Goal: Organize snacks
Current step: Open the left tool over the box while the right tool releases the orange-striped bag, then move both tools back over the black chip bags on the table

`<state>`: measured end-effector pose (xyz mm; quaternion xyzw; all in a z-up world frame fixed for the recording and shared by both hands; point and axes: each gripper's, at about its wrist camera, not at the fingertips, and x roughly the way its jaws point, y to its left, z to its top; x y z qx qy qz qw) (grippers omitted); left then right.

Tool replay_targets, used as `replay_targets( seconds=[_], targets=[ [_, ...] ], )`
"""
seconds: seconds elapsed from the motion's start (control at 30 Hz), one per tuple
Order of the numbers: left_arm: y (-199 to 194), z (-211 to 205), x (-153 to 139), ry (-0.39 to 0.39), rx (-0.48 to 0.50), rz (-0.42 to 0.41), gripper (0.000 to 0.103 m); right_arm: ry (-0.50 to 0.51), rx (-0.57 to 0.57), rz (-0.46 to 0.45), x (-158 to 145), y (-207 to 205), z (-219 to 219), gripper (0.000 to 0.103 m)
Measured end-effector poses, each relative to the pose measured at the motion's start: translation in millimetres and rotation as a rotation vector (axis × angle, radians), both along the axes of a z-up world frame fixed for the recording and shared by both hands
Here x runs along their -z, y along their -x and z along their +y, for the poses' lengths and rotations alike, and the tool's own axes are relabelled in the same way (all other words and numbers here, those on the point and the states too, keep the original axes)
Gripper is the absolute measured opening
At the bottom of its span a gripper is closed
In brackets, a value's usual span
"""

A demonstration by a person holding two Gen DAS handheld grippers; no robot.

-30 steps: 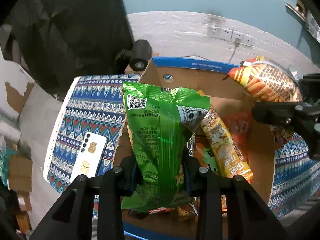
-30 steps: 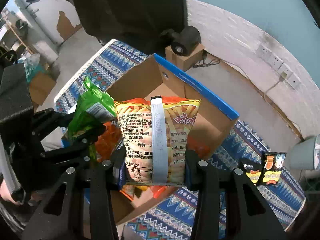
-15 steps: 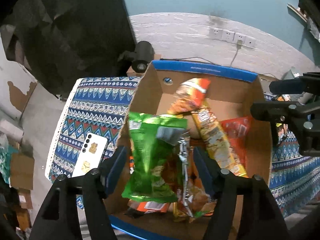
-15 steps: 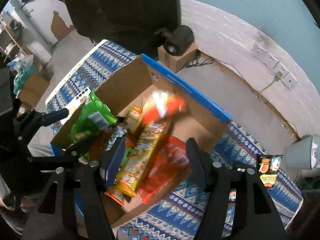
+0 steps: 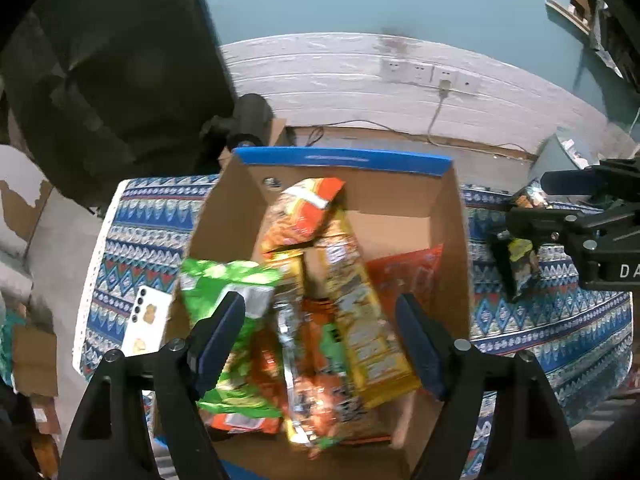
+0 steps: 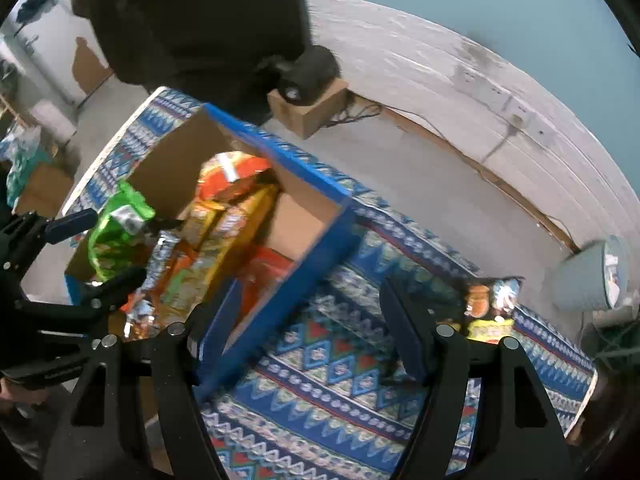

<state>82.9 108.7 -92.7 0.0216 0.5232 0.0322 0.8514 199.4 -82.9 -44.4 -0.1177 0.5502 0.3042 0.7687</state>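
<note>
Hanging wide open and empty, the left gripper (image 5: 320,340) sits over the snack-filled box (image 5: 456,240); the right gripper (image 6: 308,332) is open too, over the table (image 6: 340,360).

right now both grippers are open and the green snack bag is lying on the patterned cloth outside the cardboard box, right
Not quite. The left gripper and right gripper are open, but the green snack bag lies inside the blue-rimmed cardboard box, not on the patterned cloth. The left wrist view shows it.
</note>
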Motion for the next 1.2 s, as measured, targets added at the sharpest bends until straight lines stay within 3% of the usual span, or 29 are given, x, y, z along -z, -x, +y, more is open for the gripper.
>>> replay_targets(
  seconds=[0.47,0.6,0.87,1.2],
  targets=[
    [-34.6,-86.5,3.1,0.004,0.128,0.004,0.079,0.068,0.122,0.021,32.3,-28.4,-90.6,0.073],
    [-47.7,-114.3,13.1,0.000,0.175,0.016,0.079,0.082,0.149,0.036,46.0,-36.2,-112.8,0.074],
    [-70.2,-154.3,40.2,-0.081,0.259,0.041,0.079,0.124,0.179,0.076,82.0,-51.5,-148.3,0.074],
    [-85.8,-181.4,74.5,-0.132,0.301,0.090,0.079,0.131,0.150,0.085,121.4,-62.7,-153.1,0.074]
  ],
)
